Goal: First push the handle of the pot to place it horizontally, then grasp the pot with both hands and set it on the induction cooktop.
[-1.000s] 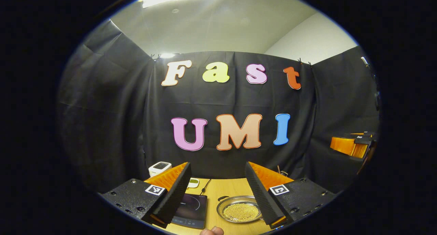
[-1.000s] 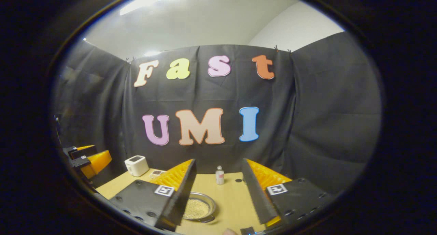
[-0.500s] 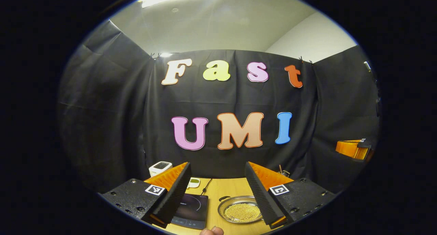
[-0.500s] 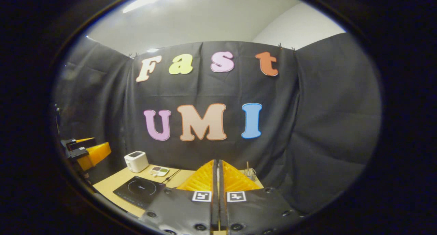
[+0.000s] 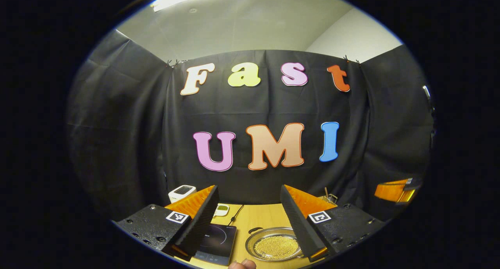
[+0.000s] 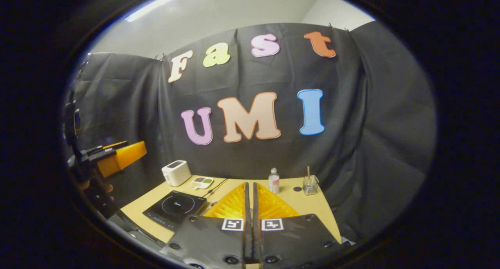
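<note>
Pot sits on the surface just right of the induction cooktop, untouched. Left hand-held gripper hangs above both with its fingers spread wide and empty, probably waiting for the two-handed lift. Right hand-held gripper has its fingers pressed together on nothing, likely so a closed tip can nudge the handle round.
</note>
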Demonstrator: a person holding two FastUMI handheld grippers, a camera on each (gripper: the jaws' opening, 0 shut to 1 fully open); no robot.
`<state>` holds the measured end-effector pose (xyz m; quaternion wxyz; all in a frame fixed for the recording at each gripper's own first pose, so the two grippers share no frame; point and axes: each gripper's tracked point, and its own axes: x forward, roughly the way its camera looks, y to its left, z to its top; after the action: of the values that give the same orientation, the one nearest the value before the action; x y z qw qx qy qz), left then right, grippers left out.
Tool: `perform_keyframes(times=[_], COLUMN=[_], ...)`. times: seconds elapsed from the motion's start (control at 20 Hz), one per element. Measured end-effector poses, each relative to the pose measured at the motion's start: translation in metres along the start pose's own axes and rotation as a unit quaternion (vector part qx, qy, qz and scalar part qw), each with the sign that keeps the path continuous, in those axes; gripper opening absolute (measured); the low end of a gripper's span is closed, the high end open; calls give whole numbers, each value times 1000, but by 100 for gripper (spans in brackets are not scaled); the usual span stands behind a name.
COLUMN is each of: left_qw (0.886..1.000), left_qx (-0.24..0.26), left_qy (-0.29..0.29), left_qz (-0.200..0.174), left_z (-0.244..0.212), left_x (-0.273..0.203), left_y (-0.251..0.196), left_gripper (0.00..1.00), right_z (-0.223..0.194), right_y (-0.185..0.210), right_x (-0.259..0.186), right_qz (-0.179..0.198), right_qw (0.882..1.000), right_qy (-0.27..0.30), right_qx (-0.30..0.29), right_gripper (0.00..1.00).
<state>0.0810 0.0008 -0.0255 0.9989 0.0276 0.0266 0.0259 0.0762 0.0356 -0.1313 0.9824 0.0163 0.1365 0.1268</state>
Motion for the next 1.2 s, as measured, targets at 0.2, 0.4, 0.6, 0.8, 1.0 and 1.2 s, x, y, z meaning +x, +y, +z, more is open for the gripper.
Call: perform_keyframes(times=[0.2,0.4,0.6,0.8,1.0,1.2], left_qw=[999,998,997,996,993,988], left_qx=[16,29,19,-9,-25,-42], left_qy=[26,41,55,84,119,137], left_qz=[14,39,48,36,-9,-53], left_z=[-9,-20,-37,-69,-105,-136], left_x=[14,23,38,64,96,138], left_y=[-13,-7,3,19,38,55], left_gripper=[95,97,97,98,98,98], right_z=[-44,-100,-140,-193,-244,-293], right_y=[-12,-22,-21,-8,14,43], right_x=[24,41,53,65,66,62], right_qz=[36,59,69,74,53,40], right_qw=[997,991,982,968,948,924], right_qy=[46,107,159,228,301,374], right_qx=[40,61,70,71,89,67], right_gripper=[2,2,2,2,2,3])
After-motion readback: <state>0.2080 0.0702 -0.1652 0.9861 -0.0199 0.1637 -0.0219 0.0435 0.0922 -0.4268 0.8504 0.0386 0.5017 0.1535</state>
